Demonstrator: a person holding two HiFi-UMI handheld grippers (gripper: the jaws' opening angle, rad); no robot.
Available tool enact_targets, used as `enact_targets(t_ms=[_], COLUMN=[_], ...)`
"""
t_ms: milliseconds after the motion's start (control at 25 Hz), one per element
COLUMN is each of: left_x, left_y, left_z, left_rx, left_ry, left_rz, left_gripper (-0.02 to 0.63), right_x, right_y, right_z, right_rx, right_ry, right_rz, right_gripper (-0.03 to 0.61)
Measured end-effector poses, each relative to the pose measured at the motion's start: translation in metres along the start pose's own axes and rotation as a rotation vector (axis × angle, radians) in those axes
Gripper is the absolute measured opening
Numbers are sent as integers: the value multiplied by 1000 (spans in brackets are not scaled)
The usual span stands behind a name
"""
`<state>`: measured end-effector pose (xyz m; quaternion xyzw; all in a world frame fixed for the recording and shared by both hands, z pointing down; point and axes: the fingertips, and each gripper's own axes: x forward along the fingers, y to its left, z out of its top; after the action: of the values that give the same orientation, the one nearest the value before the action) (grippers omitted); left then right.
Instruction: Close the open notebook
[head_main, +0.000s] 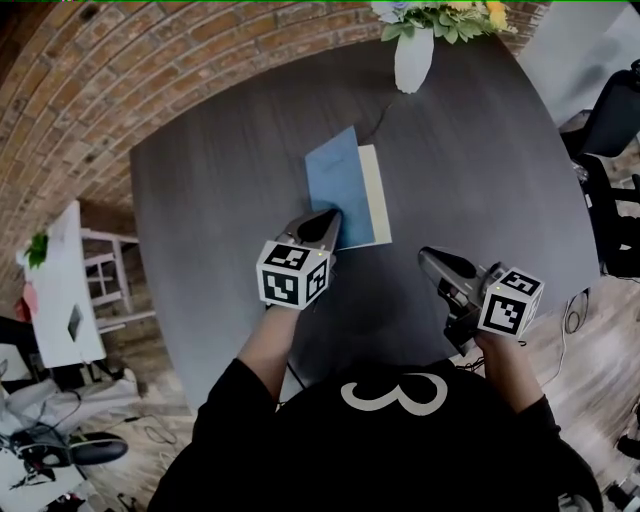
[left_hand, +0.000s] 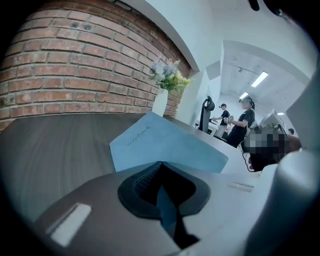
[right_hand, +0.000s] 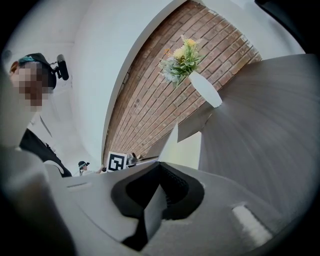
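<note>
A notebook (head_main: 350, 190) with a blue cover lies on the dark round table (head_main: 480, 170). Its cover is raised partway over the cream pages (head_main: 376, 195). My left gripper (head_main: 325, 225) is at the cover's near corner and shut on it. In the left gripper view the blue cover (left_hand: 165, 145) rises like a tent just beyond the left gripper (left_hand: 161, 170). My right gripper (head_main: 435, 262) hovers to the right of the notebook's near end, shut and holding nothing. In the right gripper view, beyond the right gripper (right_hand: 160, 172), the cream page (right_hand: 187, 147) shows with the cover standing over it.
A white vase (head_main: 413, 55) of flowers stands at the table's far edge, beyond the notebook. A brick wall runs behind the table. A black chair (head_main: 610, 120) is at the right. People stand far off in the left gripper view.
</note>
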<state>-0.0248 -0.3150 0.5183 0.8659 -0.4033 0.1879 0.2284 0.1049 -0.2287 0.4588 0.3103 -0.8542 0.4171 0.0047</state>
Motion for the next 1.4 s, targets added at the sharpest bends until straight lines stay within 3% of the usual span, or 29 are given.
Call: enact_targets(t_ms=[400,960,1400], left_x=[18,33,36], left_y=[-4,-5,-5], left_z=[-20,-37,-35], left_rx=[31,159,200], left_ry=[88,244,270], left_rz=[8,93,125], left_gripper=[12,12,11], right_x=[1,-2,-9], right_y=[-6,-10,-5], right_z=[-3,-9,-13], right_rx=[18,33,31], right_ry=[-3,-10,-20], right_rz=[-4,1,0], right_gripper=[2,2,2])
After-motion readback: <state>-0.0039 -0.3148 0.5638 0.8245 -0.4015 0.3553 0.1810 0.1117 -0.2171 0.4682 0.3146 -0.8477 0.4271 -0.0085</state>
